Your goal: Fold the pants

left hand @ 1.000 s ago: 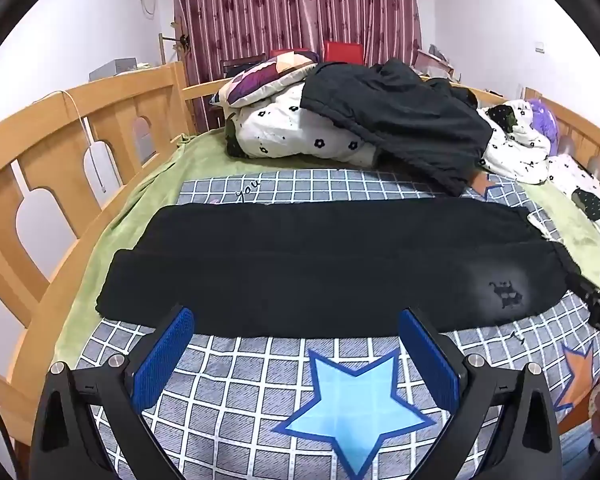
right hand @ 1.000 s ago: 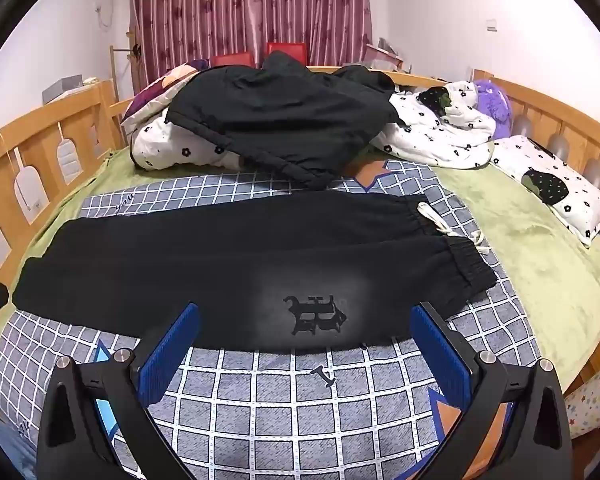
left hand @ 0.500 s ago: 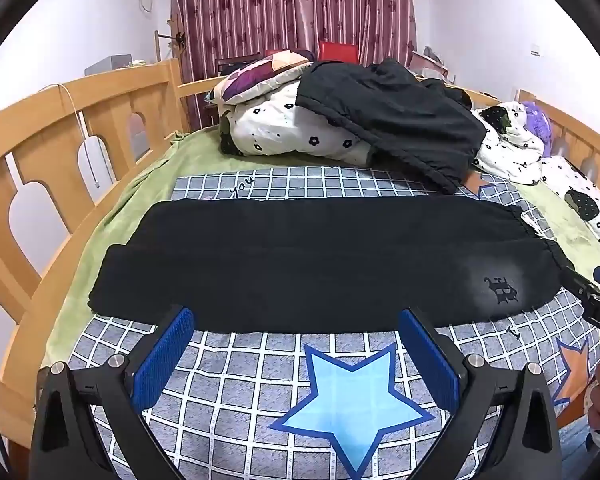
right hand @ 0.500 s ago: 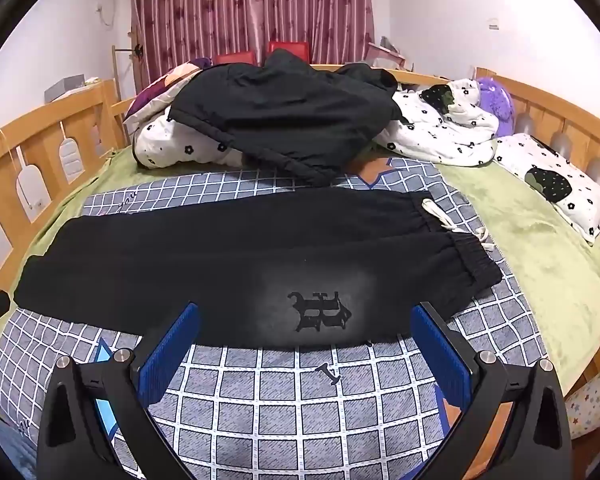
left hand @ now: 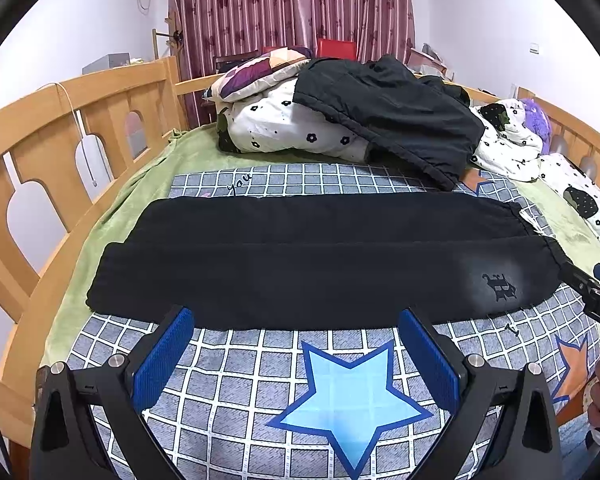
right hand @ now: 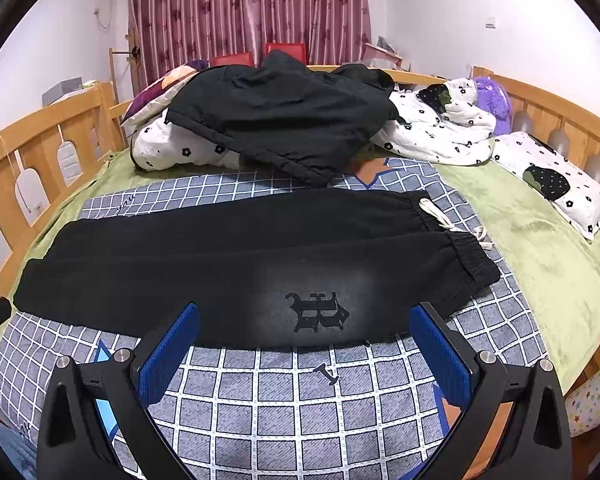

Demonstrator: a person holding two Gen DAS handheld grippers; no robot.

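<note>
The left hand-held gripper (left hand: 296,354) hangs released, its blue pads (left hand: 162,356) spread wide over the checked sheet (left hand: 236,384), just short of the near edge of the pants (left hand: 300,264). The right hand-held gripper (right hand: 304,354) is likewise spread apart and grasps nothing, with its tips just at the pants' (right hand: 228,272) near edge, either side of a dark logo (right hand: 316,312) on a faded patch. The black pants lie flat across the bed, one leg folded over the other, hems to the left and the elastic waistband (right hand: 466,256) with a white drawstring (right hand: 448,222) to the right. A blue star (left hand: 350,402) is printed on the sheet below the left gripper. Beyond the pants, a dark jacket (right hand: 284,120) is draped over flowered bedding (right hand: 436,136). A wooden rail (left hand: 80,128) borders the bed, and a striped curtain (right hand: 244,8) hangs behind.
</note>
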